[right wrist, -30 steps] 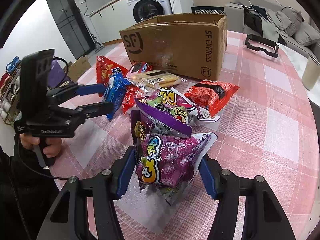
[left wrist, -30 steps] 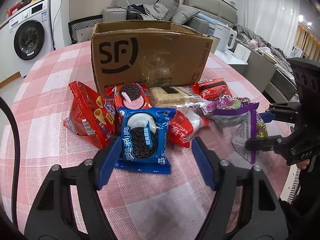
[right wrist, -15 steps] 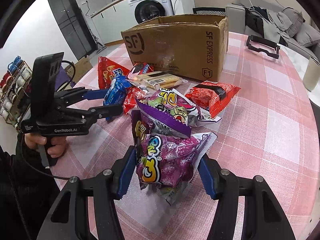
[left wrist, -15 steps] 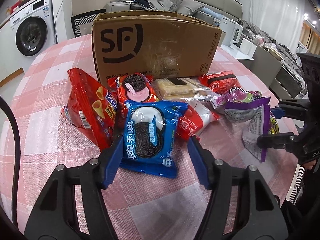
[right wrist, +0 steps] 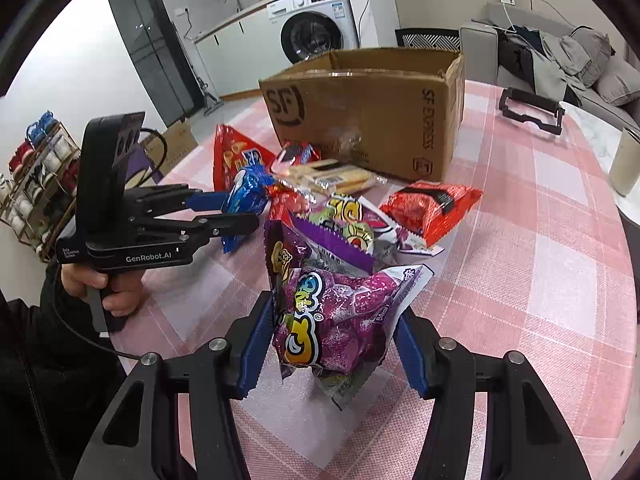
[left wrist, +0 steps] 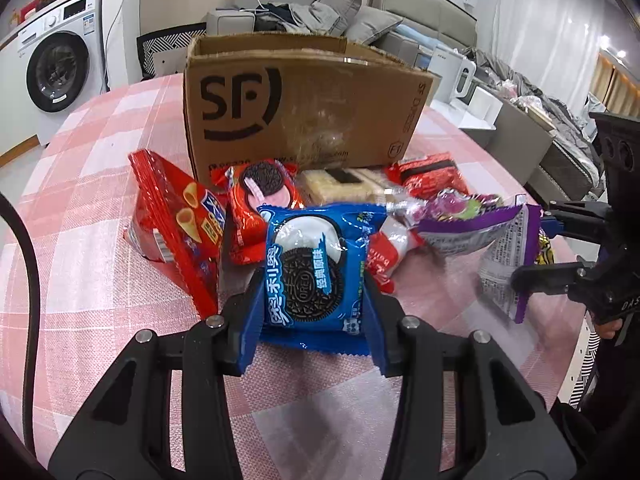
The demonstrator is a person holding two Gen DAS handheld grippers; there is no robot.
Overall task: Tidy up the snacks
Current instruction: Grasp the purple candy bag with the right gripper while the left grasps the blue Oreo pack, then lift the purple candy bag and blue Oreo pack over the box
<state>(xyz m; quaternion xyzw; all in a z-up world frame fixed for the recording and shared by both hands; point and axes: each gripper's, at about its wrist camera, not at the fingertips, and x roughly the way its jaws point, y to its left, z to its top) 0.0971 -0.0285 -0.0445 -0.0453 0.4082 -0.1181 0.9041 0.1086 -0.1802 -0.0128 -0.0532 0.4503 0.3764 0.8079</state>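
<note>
My left gripper [left wrist: 312,320] is shut on a blue Oreo pack [left wrist: 312,268], one blue pad on each side of it. It also shows in the right wrist view [right wrist: 244,196]. My right gripper [right wrist: 332,344] is shut on a purple snack bag [right wrist: 340,316], seen in the left wrist view [left wrist: 504,256] at the right. An open SF cardboard box [left wrist: 304,112] stands behind the snack pile on the pink checked table [left wrist: 100,280].
The pile holds a red cone-snack bag [left wrist: 176,228], a red Oreo pack [left wrist: 260,196], a clear biscuit pack [left wrist: 344,184], a red bag [left wrist: 432,176] and another purple bag [right wrist: 352,232]. A black frame [right wrist: 528,110] and a white cup [right wrist: 624,164] sit at the far right.
My left gripper moved forward over the blue Oreo pack and closed on it. My right gripper stayed shut on the purple bag and hardly moved.
</note>
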